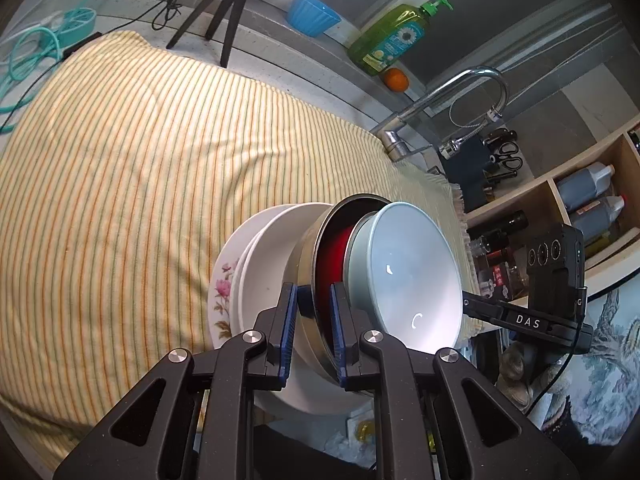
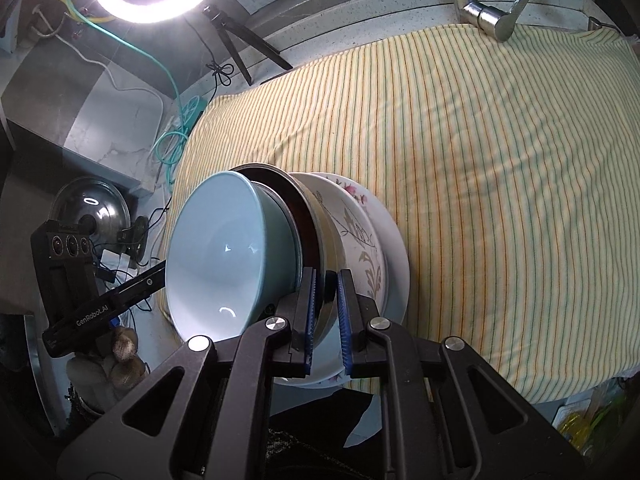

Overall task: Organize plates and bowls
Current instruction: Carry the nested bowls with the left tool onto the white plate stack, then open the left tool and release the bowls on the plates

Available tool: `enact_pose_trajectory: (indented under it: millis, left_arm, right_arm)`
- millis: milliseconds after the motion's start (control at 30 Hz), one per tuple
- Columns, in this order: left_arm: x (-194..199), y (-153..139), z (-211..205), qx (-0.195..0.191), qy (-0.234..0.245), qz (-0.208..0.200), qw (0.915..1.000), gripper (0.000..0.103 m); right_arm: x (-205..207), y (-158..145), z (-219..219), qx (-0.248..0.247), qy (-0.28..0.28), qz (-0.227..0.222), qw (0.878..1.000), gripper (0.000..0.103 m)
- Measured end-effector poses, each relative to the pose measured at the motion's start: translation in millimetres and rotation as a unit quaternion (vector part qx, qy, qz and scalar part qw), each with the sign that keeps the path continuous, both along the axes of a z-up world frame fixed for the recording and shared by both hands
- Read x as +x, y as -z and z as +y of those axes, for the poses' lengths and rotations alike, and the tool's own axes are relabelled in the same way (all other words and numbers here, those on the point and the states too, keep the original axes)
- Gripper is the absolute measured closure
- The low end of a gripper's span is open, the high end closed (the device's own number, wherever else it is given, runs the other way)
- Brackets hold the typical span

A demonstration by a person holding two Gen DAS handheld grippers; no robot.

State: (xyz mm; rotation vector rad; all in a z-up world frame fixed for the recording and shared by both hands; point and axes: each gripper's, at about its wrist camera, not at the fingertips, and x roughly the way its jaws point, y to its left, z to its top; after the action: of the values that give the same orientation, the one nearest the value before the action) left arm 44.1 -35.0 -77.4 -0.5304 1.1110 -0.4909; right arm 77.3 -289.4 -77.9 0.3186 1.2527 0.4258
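Your left gripper (image 1: 314, 320) is pinching the rim of the metal bowl (image 1: 310, 256), one blue pad outside and one inside. Your right gripper (image 2: 327, 308) is pinching the same metal bowl (image 2: 326, 236) on its other side. Both pairs of jaws are squeezed tight on that thin rim.

You are holding one stack of dishes, tipped up on its side over the near edge of the striped cloth (image 1: 120, 160) on the worktop. I count five dishes: one pale blue bowl (image 1: 404, 264) in front, one metal bowl with a red inside behind it, one bowl with a leaf drawing (image 2: 360, 240), one flowered plate (image 1: 224, 280), and one plain white plate (image 1: 272, 256). The stack is packed close, so there may be one more that I cannot see.

Farther off there is one blue ribbed bowl (image 1: 312, 12) on the ledge, one green soap bottle (image 1: 394, 36), one orange (image 1: 396, 79) and one tap (image 1: 460, 96).

You can read "DAS" on the right gripper's side (image 1: 528, 320) and "GenRobot.AI" on the left one's (image 2: 92, 316).
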Motion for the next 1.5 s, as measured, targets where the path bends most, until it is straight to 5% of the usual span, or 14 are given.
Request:
enact_pose_trajectory:
  millis: [767,1033,1167,1300,1500]
  left_arm:
    - [-3,-3,4,0.019,-0.007,-0.006,0.9998,0.089]
    - [-6,-9,9,0.035,-0.020,-0.015,0.9991,0.081]
    - [-9,-17,11,0.047,-0.034,-0.027,0.9980,0.081]
    - [-14,-31,11,0.056,-0.053,-0.048,0.9958,0.069]
    - [-29,-46,-8,0.099,-0.062,-0.076,0.9902,0.066]
  right_arm:
    - [-3,2,-2,-0.003,-0.001,-0.008,1.000,0.090]
    - [-3,-13,-11,-0.014,-0.003,-0.035,0.999,0.061]
    - [-3,-20,-15,-0.034,-0.005,-0.057,0.998,0.060]
    - [-7,-27,-22,-0.058,-0.007,-0.084,0.995,0.044]
    - [-12,-39,-35,-0.052,-0.014,-0.103,0.993,0.037]
